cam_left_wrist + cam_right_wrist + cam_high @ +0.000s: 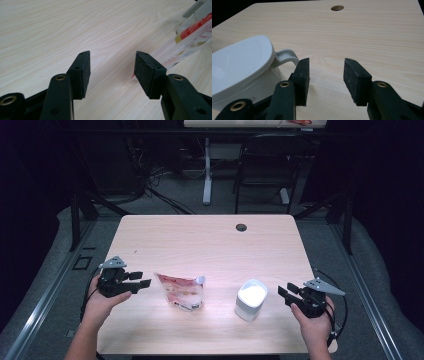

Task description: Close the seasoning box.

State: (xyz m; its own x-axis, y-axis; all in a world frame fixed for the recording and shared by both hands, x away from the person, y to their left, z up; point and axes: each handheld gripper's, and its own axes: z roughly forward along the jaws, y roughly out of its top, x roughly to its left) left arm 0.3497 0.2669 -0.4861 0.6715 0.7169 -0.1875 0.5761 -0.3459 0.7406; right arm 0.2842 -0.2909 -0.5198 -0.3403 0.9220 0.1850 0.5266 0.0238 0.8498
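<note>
A clear pouch with red print [180,292] stands on the wooden table [210,245], left of centre near the front. To its right sits a white lidded container [251,299]. My left gripper [142,280] is held just left of the pouch, open, its jaws pointing toward it with nothing between them. In the left gripper view the gripper [112,67] hovers over bare wood with the pouch [192,37] off to the right. My right gripper [284,295] is open just right of the container. In the right gripper view the gripper [325,75] is empty, and the container [239,67] lies beside the left jaw.
A round cable hole [241,227] is at the table's far edge, also seen as the hole [337,8] in the right gripper view. Beyond the table stand a dark chair [265,165] and a white desk leg [207,175].
</note>
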